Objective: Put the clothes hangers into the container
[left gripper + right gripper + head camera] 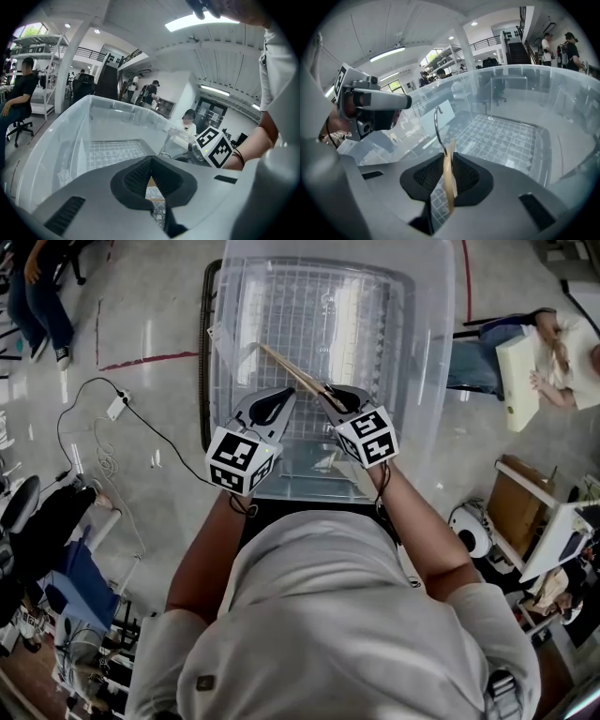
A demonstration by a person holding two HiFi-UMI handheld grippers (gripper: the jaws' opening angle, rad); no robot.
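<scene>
A clear plastic container (pixel 427 352) stands in front of me, its floor bare over a grid pattern. My right gripper (pixel 330 396) hovers over its near end, shut on a wooden clothes hanger (pixel 286 368) that slants up and to the left above the container. In the right gripper view the wooden bar (pixel 450 187) is pinched between the pads and its metal hook (pixel 437 124) sticks up past them. Just left of it, over the same end, my left gripper (pixel 272 401) has its jaws together and holds nothing (pixel 151 161).
A black rack frame (pixel 204 352) runs along the container's left side. Cables and a power strip (pixel 117 407) lie on the floor to the left. People sit at the far right (pixel 553 352) and top left (pixel 37 296). A cardboard box (pixel 514 502) stands at right.
</scene>
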